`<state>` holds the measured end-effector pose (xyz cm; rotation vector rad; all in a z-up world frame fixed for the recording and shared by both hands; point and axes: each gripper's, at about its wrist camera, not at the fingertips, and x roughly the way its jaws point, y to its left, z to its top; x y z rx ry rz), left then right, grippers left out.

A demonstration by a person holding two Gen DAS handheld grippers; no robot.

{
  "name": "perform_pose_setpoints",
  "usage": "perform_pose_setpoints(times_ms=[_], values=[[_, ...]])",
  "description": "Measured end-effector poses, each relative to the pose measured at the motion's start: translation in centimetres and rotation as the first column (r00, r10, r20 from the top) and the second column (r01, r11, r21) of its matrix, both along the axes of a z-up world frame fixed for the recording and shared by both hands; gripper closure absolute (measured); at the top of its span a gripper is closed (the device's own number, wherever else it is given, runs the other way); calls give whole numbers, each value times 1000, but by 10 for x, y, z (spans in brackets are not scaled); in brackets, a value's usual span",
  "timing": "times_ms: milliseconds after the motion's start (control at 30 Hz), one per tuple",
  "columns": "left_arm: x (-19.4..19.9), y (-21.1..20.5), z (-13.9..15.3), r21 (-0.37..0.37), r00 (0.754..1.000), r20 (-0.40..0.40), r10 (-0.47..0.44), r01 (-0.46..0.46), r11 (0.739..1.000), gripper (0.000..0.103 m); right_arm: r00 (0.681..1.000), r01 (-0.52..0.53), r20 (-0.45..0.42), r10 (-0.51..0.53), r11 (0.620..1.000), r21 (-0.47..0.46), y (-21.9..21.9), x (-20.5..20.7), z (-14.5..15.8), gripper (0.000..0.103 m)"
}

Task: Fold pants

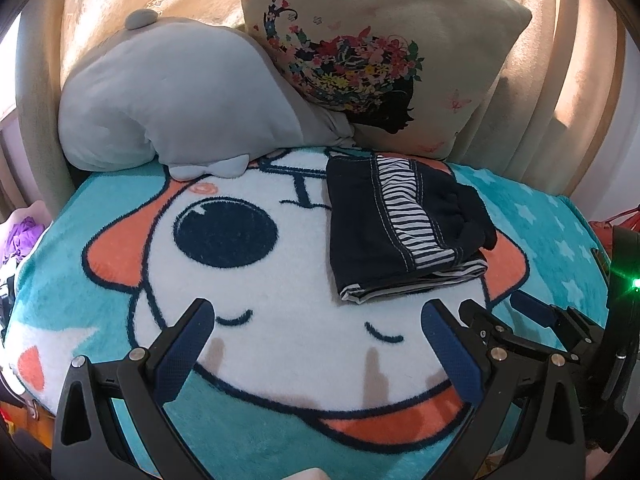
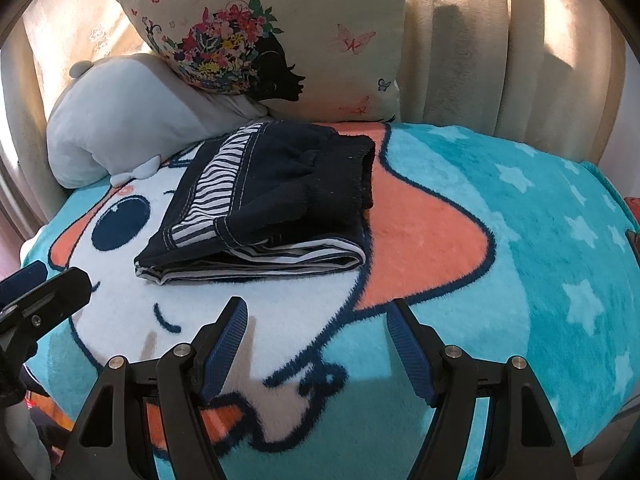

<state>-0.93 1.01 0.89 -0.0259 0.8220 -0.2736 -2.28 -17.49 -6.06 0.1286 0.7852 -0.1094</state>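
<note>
- The left hand-held gripper (image 1: pixel 318 320) hovers low over the blanket (image 1: pixel 280 360), short of the pants (image 1: pixel 384 224), its blue-padded fingers (image 1: pixel 188 344) spread wide and holding nothing.
- The right hand-held gripper (image 2: pixel 316 320) sits just short of the near edge of the pants (image 2: pixel 272 208), likewise released, its pads (image 2: pixel 226 344) wide apart with only blanket (image 2: pixel 520 280) between them.
- In the left wrist view the right hand-held gripper appears beside the left one, to the right of the pants; in the right wrist view the left one's tip shows at the left edge.
- The pants lie folded into a compact dark navy stack with a striped band running along them, layered edges facing the grippers, touched by neither.
- They rest on a fluffy teal blanket with a white cartoon face, orange patches and pale stars.
- Behind the pants, a grey plush cushion (image 1: pixel 172 100) and a cream floral pillow (image 1: pixel 380 52) lean against beige curtains (image 1: pixel 568 80).
</note>
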Motion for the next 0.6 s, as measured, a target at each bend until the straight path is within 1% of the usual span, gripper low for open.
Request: perform_pose_setpoints(times_ms=[233,600], values=[[1,3,-2,-13,1000,-6,7,-7,1000,0,1000,-7,26,8,1000,-20,7,-1,4,26],[-1,9,-2,-19,1000,0,14,-14,1000,0,1000,-15,22,16,998,-59,17,1,5,26]])
